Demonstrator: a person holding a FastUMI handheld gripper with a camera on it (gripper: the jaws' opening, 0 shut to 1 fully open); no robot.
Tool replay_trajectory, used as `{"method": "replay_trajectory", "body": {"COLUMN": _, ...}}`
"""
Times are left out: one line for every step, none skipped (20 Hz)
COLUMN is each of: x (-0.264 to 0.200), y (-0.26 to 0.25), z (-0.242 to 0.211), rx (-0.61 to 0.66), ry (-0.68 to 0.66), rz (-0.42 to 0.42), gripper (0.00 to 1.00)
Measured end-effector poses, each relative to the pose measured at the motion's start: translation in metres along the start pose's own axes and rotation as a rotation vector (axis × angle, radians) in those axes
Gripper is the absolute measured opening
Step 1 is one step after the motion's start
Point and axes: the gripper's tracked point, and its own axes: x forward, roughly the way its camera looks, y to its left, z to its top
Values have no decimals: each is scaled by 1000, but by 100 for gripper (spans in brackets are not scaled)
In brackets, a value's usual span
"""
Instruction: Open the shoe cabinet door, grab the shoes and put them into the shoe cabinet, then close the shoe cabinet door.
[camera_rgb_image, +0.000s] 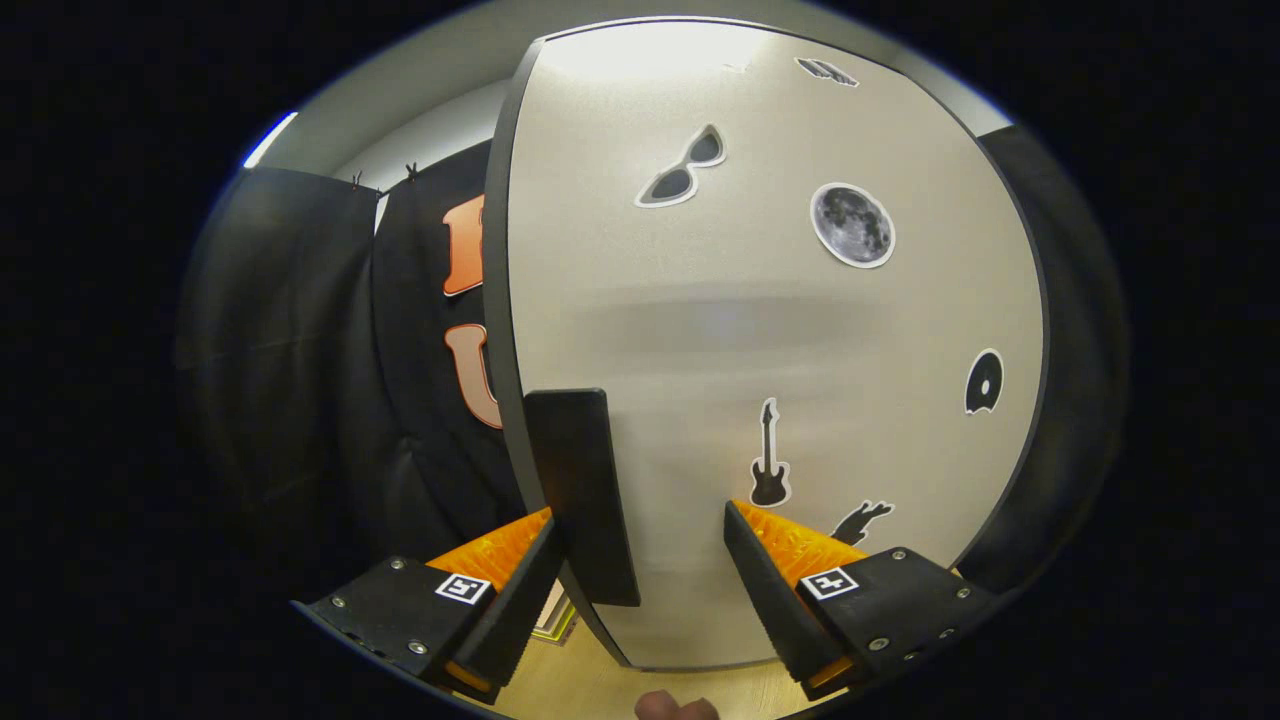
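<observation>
The shoe cabinet door (760, 330) is a pale grey panel with a dark edge and several stickers, close ahead and facing me. Its black flat handle (580, 495) stands upright at the door's left edge. My gripper (640, 515) is open, and the handle lies between its orange-and-black fingers. The left finger (520, 575) is right beside the handle, seemingly touching it. The right finger (765, 570) stands well apart from the handle, in front of the door face.
The black cloth booth wall (300, 380) hangs to the left, beyond the door's edge. A dark cabinet side (1065, 400) runs along the door's right. Light wooden floor (580, 685) shows below the fingers, with part of a hand (675, 708) at the very bottom.
</observation>
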Motion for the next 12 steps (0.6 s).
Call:
{"method": "replay_trajectory", "body": {"x": -3, "y": 2, "z": 1, "rx": 5, "ry": -1, "rz": 4, "gripper": 97}}
{"method": "replay_trajectory", "body": {"x": -13, "y": 4, "z": 2, "rx": 6, "ry": -2, "rz": 5, "gripper": 97}}
{"method": "replay_trajectory", "body": {"x": -23, "y": 7, "z": 1, "rx": 4, "ry": -5, "rz": 5, "gripper": 97}}
{"method": "replay_trajectory", "body": {"x": -32, "y": 10, "z": 0, "rx": 1, "ry": -7, "rz": 3, "gripper": 97}}
{"method": "replay_trajectory", "body": {"x": -40, "y": 12, "z": 2, "rx": -1, "ry": -12, "rz": 2, "gripper": 97}}
{"method": "replay_trajectory", "body": {"x": -49, "y": 13, "z": 4, "rx": -4, "ry": -18, "rz": 0, "gripper": 97}}
{"method": "replay_trajectory", "body": {"x": -59, "y": 14, "z": 6, "rx": -8, "ry": -26, "rz": -4, "gripper": 97}}
{"method": "replay_trajectory", "body": {"x": -68, "y": 13, "z": 7, "rx": -13, "ry": -31, "rz": -10, "gripper": 97}}
{"method": "replay_trajectory", "body": {"x": -78, "y": 12, "z": 6, "rx": -17, "ry": -34, "rz": -18, "gripper": 97}}
{"method": "replay_trajectory", "body": {"x": -89, "y": 10, "z": 6, "rx": -20, "ry": -36, "rz": -27, "gripper": 97}}
{"method": "replay_trajectory", "body": {"x": -100, "y": 8, "z": 4, "rx": -20, "ry": -37, "rz": -37, "gripper": 97}}
{"method": "replay_trajectory", "body": {"x": -110, "y": 4, "z": 2, "rx": -18, "ry": -36, "rz": -47, "gripper": 97}}
